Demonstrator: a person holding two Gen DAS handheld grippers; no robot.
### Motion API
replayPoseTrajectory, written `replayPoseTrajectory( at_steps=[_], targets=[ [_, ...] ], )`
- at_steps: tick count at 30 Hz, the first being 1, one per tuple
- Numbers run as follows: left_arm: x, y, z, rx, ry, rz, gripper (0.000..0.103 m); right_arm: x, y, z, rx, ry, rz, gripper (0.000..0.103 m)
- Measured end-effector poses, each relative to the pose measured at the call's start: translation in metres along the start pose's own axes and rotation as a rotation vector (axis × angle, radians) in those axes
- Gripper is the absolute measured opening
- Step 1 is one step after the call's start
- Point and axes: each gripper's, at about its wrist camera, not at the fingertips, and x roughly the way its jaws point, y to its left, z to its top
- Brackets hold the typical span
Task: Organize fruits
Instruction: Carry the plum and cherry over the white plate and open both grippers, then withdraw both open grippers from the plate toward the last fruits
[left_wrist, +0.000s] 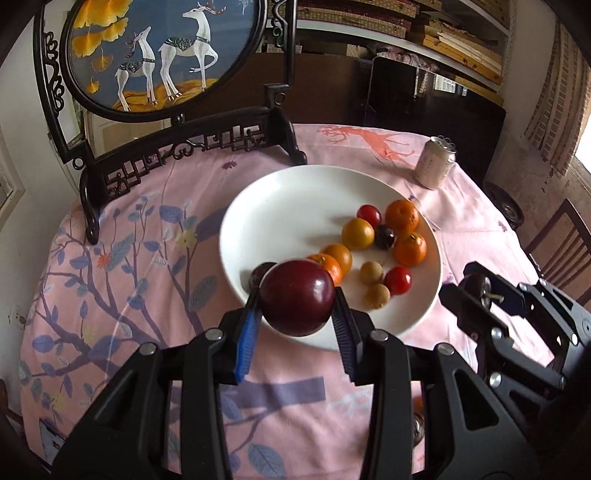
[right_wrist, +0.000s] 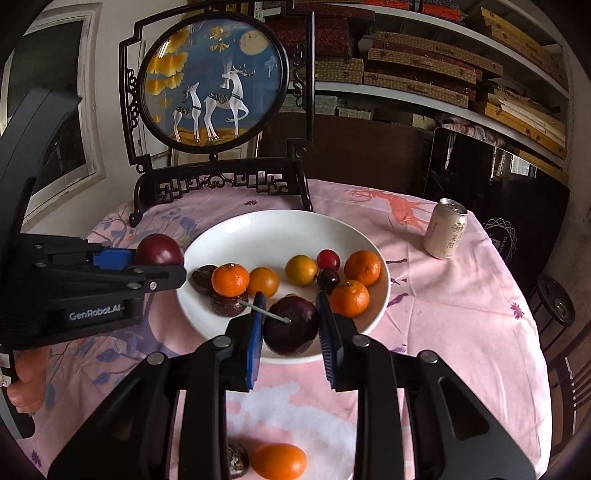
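My left gripper (left_wrist: 297, 295) is shut on a large dark red plum (left_wrist: 297, 297), held above the near rim of a white plate (left_wrist: 291, 195). In the right wrist view this plum (right_wrist: 159, 249) and left gripper (right_wrist: 159, 264) hang left of the plate (right_wrist: 266, 236). My right gripper (right_wrist: 290, 314) is shut on a darker plum with a stem (right_wrist: 290, 326) over the plate's near edge. The left wrist view shows the right gripper (left_wrist: 474, 290) beside the plate's right rim. On the plate lie several mandarins (right_wrist: 231, 280), a yellow plum (right_wrist: 301, 270), cherry tomatoes (left_wrist: 398, 280) and small brown fruits (left_wrist: 371, 272).
A drink can (right_wrist: 445, 230) stands on the pink cloth at the far right. A dark carved stand with a round deer picture (right_wrist: 221, 181) rises behind the plate. An orange fruit (right_wrist: 279, 459) and a dark one (right_wrist: 236, 458) lie on the cloth near me.
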Motion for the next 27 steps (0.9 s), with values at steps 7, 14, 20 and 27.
replayPoseTrajectory(
  at_steps=[7,14,20,27],
  targets=[
    [0.042,0.008,0.033,-0.042,0.038,0.03,0.038,0.039,0.012,0.006,-0.015,0.055,0.05,0.028],
    [0.08,0.007,0.037,-0.048,0.097,0.06,0.04,0.063,0.015,0.006,0.015,0.123,0.082,0.028],
    [0.067,0.011,0.037,-0.069,0.015,0.075,0.073,0.065,0.013,0.004,0.05,0.143,0.08,0.05],
    [0.032,0.013,0.022,-0.081,-0.016,0.061,0.082,0.038,-0.007,-0.008,0.137,0.149,0.129,0.05]
  ],
)
